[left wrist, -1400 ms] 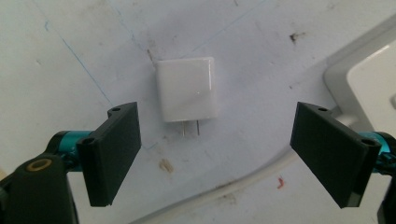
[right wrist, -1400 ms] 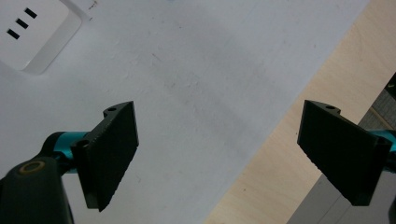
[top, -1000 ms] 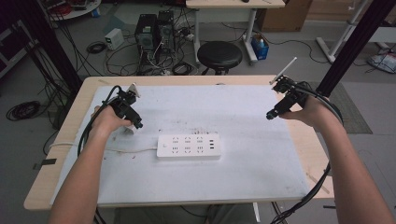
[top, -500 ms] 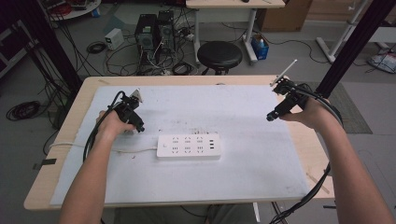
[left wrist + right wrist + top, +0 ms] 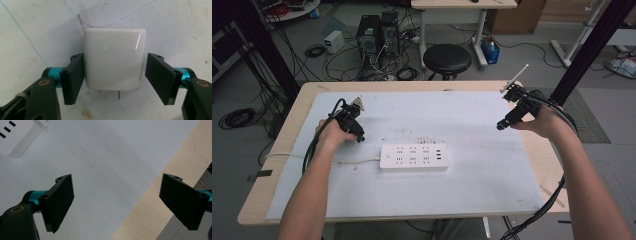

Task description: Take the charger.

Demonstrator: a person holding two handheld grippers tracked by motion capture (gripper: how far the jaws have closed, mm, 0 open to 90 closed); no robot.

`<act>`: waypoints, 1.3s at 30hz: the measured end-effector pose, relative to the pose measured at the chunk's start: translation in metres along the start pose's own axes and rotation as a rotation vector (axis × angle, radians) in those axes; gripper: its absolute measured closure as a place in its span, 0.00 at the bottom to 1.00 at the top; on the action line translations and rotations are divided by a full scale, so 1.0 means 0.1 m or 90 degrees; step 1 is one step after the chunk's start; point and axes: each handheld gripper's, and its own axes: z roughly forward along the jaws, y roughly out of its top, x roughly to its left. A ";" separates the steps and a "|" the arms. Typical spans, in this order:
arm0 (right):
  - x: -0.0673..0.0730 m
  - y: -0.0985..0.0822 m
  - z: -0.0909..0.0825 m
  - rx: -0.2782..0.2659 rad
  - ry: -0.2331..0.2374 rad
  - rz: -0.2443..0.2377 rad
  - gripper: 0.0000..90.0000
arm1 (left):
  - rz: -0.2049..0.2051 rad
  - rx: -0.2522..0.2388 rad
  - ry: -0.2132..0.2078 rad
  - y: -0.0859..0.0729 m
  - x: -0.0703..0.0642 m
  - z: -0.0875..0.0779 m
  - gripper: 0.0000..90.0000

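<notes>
Closing in on the white charger (image 5: 113,60) with the left claw (image 5: 113,77), jaws just narrowing around it: one pad touching, the other a hair off, so not pinching yet. Sitting flat on the worktop (image 5: 492,165), prongs toward the camera, at 9 o'clock from the power strip (image 5: 414,157). Hovering right claw (image 5: 120,202) spread wide, empty. No containers around.

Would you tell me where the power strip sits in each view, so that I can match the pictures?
High view: the power strip lies at the centre, on the white mat.
Right gripper view: one corner of the power strip shows at the top left, on the mat.
Left gripper view: this one looks at a white charger lying on the mat.
Shared landmark: the mat.
</notes>
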 end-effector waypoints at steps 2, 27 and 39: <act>0.00 0.00 0.00 0.000 0.000 0.000 0.13 | 0.001 0.000 0.001 0.00 0.00 0.01 0.40; -0.02 0.00 0.04 -0.015 0.026 0.034 0.13 | 0.030 -0.024 0.013 -0.01 -0.02 -0.30 0.47; 0.03 0.08 0.00 -0.007 0.032 0.049 0.13 | 0.087 -0.066 0.017 -0.06 -0.23 -1.07 0.47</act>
